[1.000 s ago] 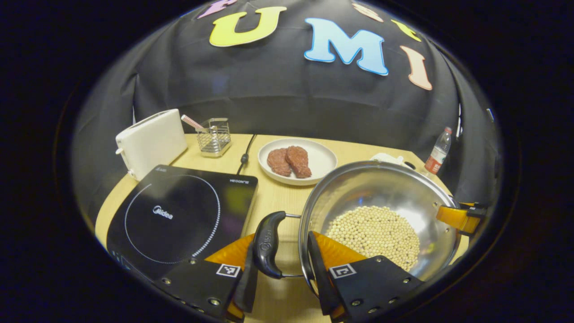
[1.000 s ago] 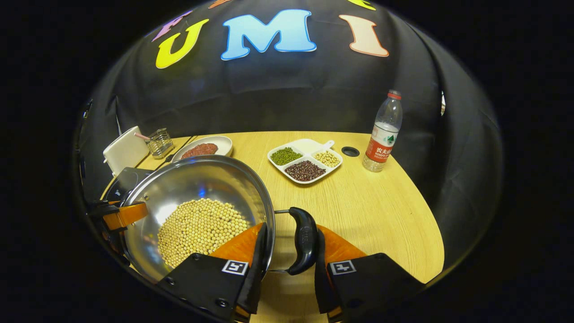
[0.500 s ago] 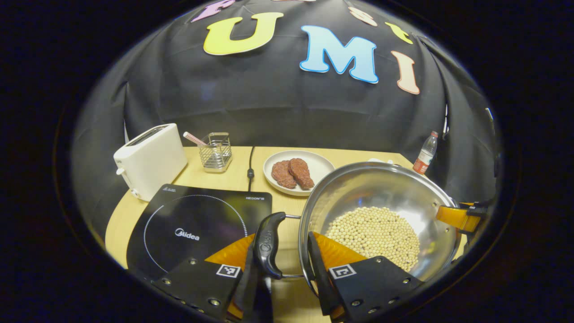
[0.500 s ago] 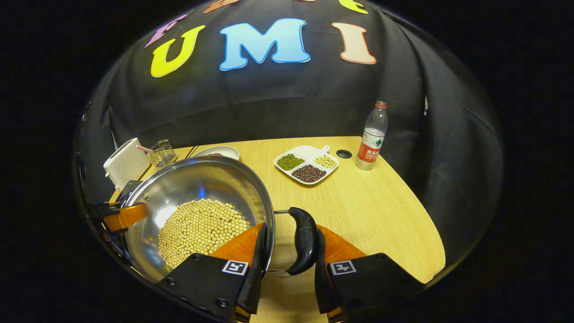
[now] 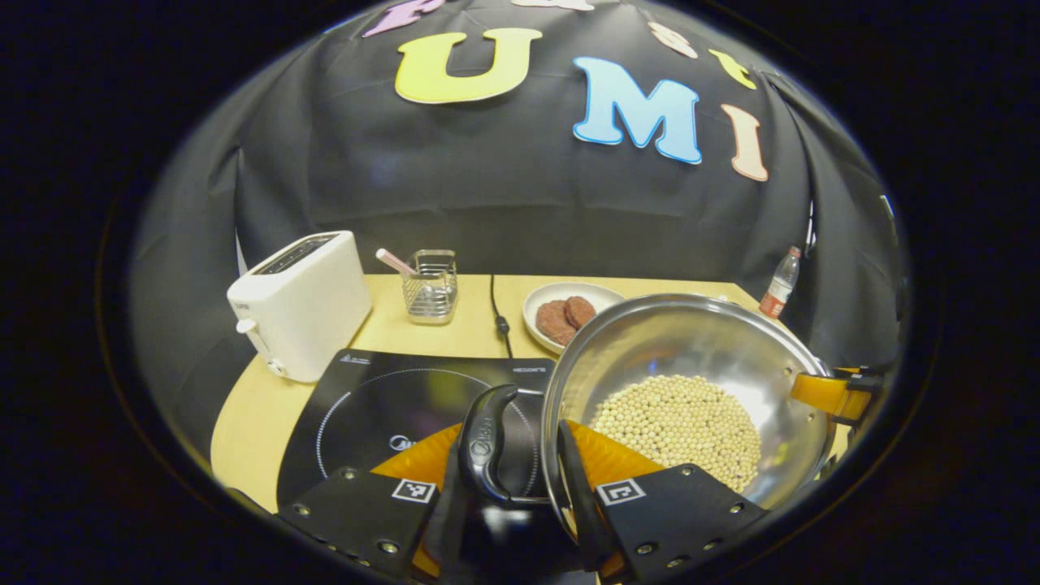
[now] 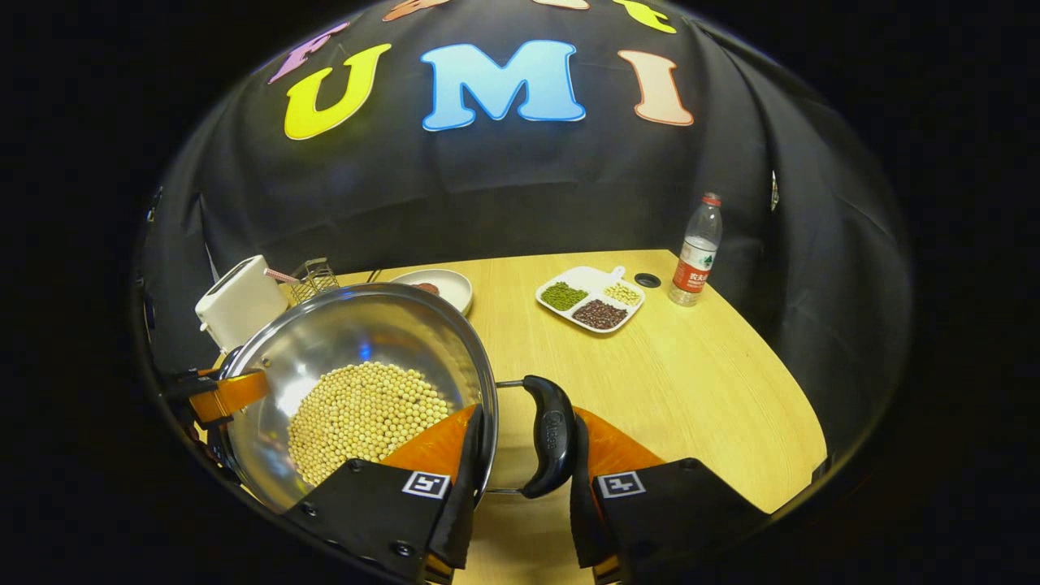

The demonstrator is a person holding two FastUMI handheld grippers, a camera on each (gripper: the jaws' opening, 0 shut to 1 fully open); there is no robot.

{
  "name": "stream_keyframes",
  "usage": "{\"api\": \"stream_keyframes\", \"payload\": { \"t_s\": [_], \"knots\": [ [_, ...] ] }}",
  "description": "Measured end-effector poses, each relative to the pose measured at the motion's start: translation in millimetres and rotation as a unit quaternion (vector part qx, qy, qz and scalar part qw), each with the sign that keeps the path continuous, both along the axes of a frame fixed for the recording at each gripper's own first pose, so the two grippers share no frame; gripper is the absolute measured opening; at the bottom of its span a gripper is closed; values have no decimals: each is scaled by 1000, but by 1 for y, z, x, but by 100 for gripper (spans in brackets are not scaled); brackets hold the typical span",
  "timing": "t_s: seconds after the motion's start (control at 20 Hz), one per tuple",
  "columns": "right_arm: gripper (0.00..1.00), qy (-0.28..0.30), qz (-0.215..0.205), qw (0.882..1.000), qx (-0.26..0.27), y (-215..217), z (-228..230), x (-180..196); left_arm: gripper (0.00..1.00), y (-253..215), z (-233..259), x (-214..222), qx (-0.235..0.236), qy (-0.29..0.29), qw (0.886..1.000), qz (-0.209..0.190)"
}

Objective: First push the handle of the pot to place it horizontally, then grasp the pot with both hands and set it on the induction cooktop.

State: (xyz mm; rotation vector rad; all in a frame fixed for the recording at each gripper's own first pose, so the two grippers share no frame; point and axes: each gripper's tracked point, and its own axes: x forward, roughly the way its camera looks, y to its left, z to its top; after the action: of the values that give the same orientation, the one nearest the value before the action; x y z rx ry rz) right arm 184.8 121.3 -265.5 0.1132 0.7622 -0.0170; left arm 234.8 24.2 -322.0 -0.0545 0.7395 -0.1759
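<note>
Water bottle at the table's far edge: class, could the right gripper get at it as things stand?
Probably not: the right gripper is occupied holding the pot by its handle. The table toward the water bottle lies bare.

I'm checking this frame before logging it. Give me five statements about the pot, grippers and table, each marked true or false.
1. The pot holds pale beans. True.
2. The left gripper is at the pot's left handle. True.
3. The toaster is black. False: it is white.
4. The bottle lies on its side. False: it stands upright.
5. The right gripper holds a spoon. False: its fingers straddle the pot's rim and right handle.
</note>
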Motion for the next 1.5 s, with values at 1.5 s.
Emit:
{"api": "stream_keyframes", "payload": {
  "t_s": [1.5],
  "knots": [
    [48,17,41,998,35,187,-9,32,56,192,-27,39,19,12,999,40]
  ]
}}
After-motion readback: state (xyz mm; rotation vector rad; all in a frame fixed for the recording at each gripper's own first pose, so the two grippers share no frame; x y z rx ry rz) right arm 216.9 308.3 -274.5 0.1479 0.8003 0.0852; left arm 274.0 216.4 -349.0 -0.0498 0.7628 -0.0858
